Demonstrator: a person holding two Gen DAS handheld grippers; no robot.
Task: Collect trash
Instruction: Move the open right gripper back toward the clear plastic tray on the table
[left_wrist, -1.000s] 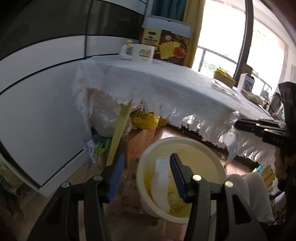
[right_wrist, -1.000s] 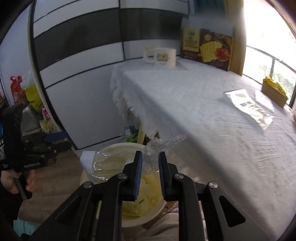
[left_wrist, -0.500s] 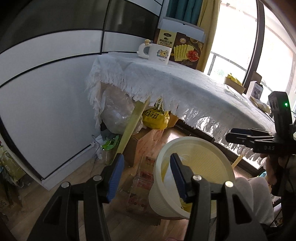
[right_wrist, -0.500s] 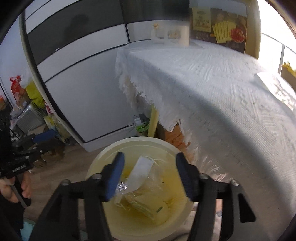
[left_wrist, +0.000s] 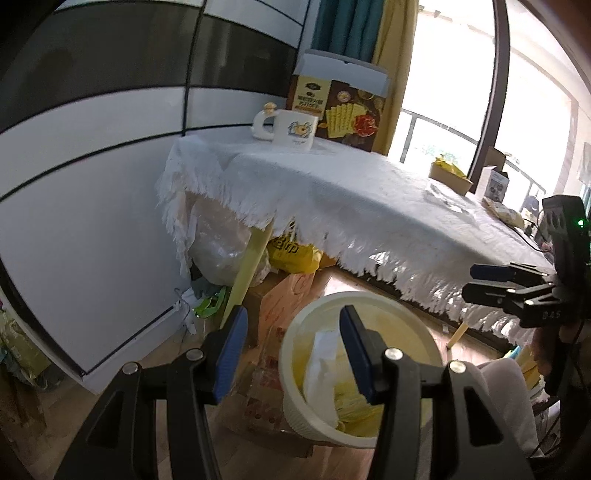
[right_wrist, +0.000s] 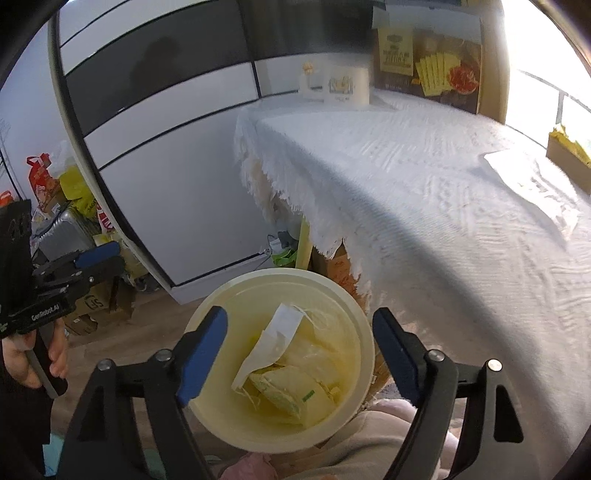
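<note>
Your right gripper (right_wrist: 297, 350) has just been opening and holds nothing; the wrapper (right_wrist: 532, 192) on the surface (right_wrist: 424, 206) looks light, crinkly (probably slippery), so pinch an edge.

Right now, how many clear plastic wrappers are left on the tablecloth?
1: a flat clear wrapper lying on the tablecloth near the far right end, short of the cardboard box. More could lie outside the frame.

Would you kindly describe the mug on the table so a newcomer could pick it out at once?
Start at the table with the white fringed cloth. At its far corner by the wall stands a tall snack box; the mug sits just in front. It is white, with a cartoon print and a looped handle.
</note>
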